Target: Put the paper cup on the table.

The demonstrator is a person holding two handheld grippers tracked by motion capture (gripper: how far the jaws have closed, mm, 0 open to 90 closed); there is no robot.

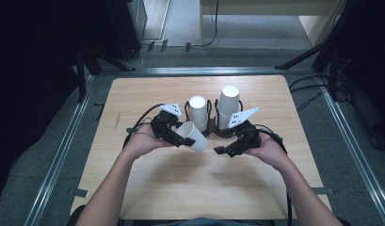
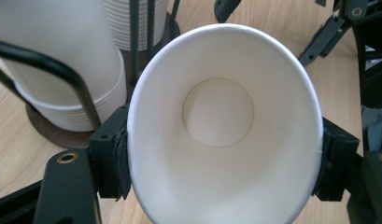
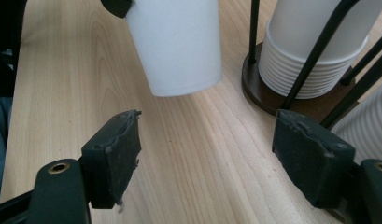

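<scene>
My left gripper (image 1: 180, 139) is shut on a single white paper cup (image 1: 192, 136), held off the table and tipped on its side. In the left gripper view the paper cup (image 2: 221, 121) faces me mouth-first, its rim squeezed oval between the pads (image 2: 115, 158). My right gripper (image 1: 220, 150) stands open just to the right of the cup, nothing between its jaws. In the right gripper view the held cup (image 3: 177, 44) hangs ahead of the open right gripper (image 3: 205, 154). Behind both, a dark wire cup holder (image 1: 212, 133) carries two stacks of upside-down white cups (image 1: 198, 112) (image 1: 228, 104).
The light wooden table (image 1: 190, 188) has bare room in front of the hands and on both sides. The cup stacks (image 3: 314, 51) and the holder's round base (image 3: 272, 95) stand close to the right gripper's right jaw. Black cables trail from each gripper.
</scene>
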